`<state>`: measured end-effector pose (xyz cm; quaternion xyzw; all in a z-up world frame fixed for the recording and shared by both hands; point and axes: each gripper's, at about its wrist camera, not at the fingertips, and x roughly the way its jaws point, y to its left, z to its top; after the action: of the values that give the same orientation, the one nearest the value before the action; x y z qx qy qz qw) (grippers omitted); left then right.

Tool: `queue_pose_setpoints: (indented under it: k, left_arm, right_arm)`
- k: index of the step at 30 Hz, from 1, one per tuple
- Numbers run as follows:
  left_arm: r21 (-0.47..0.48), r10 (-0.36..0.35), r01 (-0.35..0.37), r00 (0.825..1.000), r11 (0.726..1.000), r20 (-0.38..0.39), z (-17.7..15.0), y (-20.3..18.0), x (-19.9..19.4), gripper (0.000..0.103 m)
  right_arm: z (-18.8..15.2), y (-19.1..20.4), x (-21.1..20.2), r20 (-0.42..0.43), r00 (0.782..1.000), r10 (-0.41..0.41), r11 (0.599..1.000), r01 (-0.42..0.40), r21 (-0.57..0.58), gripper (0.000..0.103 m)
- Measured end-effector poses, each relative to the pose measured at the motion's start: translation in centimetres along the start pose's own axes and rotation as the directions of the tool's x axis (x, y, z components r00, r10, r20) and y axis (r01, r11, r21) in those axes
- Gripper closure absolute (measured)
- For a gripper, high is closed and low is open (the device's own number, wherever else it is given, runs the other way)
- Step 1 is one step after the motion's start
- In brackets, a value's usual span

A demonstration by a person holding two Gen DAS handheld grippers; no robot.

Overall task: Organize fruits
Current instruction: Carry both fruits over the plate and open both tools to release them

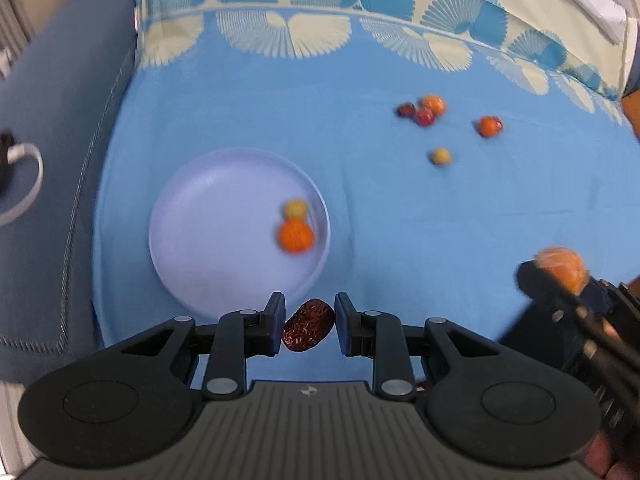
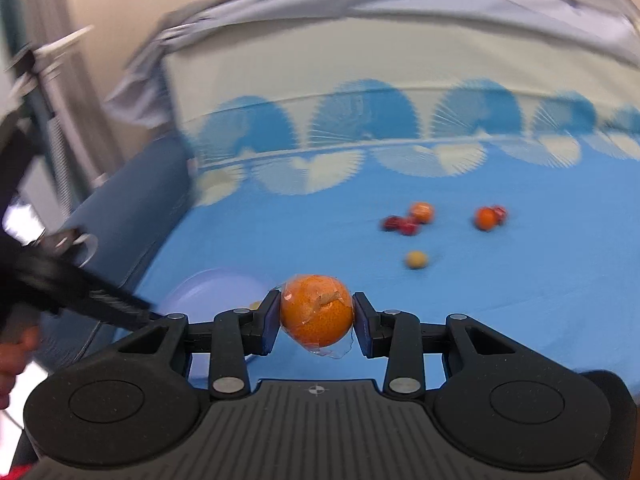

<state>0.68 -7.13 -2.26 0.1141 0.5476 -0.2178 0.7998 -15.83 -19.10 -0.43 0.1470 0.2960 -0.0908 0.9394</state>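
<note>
Progress of the fruit sorting, seen along each tool's fingers. We hold two pieces at once. The left gripper pinches a wrinkled brown date between its pads. The right gripper clamps a plastic-wrapped orange, both pads pressed against its sides; from the left wrist this same tool shows at the far right, fruit raised off the cloth.

Done so far: the plate, which lies just ahead and to the left of the left tool's tips, holds two pieces near its right rim. These are a tangerine and, touching it on the far side, a small yellow fruit. From the right wrist the plate shows low and left of the tips, partly hidden behind the left finger.

Left to do: five or six pieces lie loose well ahead and to the right of both tools. We count a cluster of one orange piece with two dark red ones touching it, a second pair further right made of an orange piece with something red behind it, and a lone pale ball nearer to us. Blur prevents naming these more closely.

We judge the task under halfway: two placed, two in transit toward the plate, the rest untouched. Whether fruits are meant to be grouped by kind cannot be told from one plate.
</note>
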Motion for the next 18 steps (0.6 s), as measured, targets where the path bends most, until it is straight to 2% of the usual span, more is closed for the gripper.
queue_pose_setpoints:
  k: [3,13,18]
  left_arm:
    - [-0.004,-0.007,0.008,0.999,1.000,0.038,-1.9,0.8,-1.1,0.074]
    - [-0.071,-0.011,0.019,0.995,0.997,0.100,-5.7,4.5,-3.8,0.074]
    - [-0.105,-0.017,0.028,0.995,0.994,0.102,-6.6,5.9,-4.2,0.074]
  right_arm:
    - [-0.3,2.6,-1.4,0.016,1.000,0.007,0.995,-0.006,-0.104,0.063]
    - [-0.3,6.8,-2.7,0.027,1.000,0.012,0.979,-0.007,-0.203,0.063]
    - [-0.3,8.2,-3.0,0.029,0.999,0.021,0.968,-0.013,-0.252,0.063]
